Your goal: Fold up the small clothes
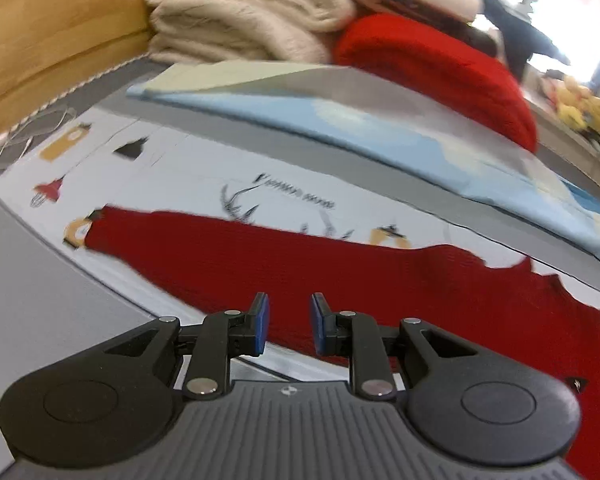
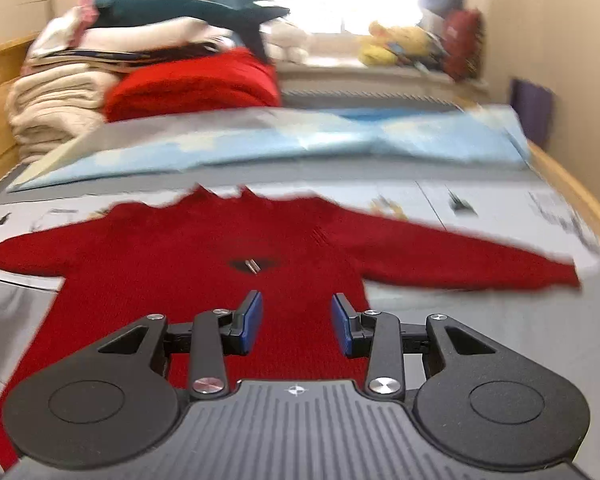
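Note:
A small dark red knitted sweater [image 2: 204, 256] lies flat and spread out on a white printed mat [image 2: 500, 204], both sleeves stretched sideways. In the left wrist view its left sleeve [image 1: 260, 256] runs across the mat. My left gripper [image 1: 288, 320] is open and empty, hovering over the lower edge of that sleeve. My right gripper [image 2: 296, 320] is open and empty, hovering above the sweater's body near its right side, below a small dark badge [image 2: 254, 264].
A light blue sheet [image 2: 300, 140] lies behind the mat. A folded bright red blanket [image 2: 192, 84], cream blankets [image 2: 56, 104] and other folded laundry are stacked at the back left. Wooden bed frame rails [image 2: 572, 188] run along both sides. Plush toys [image 2: 396, 46] sit on the windowsill.

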